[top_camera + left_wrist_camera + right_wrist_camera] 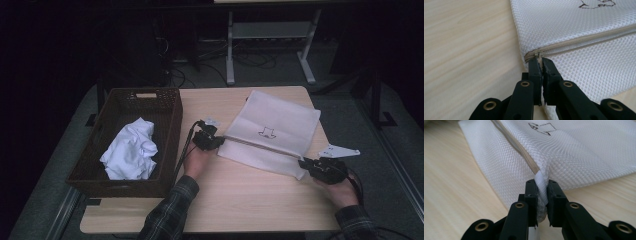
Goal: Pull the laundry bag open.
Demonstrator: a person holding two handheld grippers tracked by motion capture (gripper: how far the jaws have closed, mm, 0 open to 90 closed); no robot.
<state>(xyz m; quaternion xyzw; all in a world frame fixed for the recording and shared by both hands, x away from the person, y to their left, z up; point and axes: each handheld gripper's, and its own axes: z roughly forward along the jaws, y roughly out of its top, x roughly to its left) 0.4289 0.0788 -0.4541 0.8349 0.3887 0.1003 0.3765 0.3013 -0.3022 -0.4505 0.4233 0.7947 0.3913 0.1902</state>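
mesh laundry bag: zipper at start, both ends gripped

left hand-held gripper (pixel 541 61) clamped on the zipper pull (pixel 539 54), at the bag's near corner. right hand-held gripper (pixel 541 182) clamped on the far corner of the mesh bag (pixel 272 131), flat on the table (pixel 240 200). zipper looks fully closed; opening not begun. basket (pixel 170 120) with white cloth (pixel 131 150) beyond the left hand-held gripper.

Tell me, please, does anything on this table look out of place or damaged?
Nothing looks damaged. The white mesh bag lies askew across the table, its zipper closed. The left gripper pinches the zipper pull; the right gripper clamps the bag's other end. The white cloth sits crumpled in the basket.
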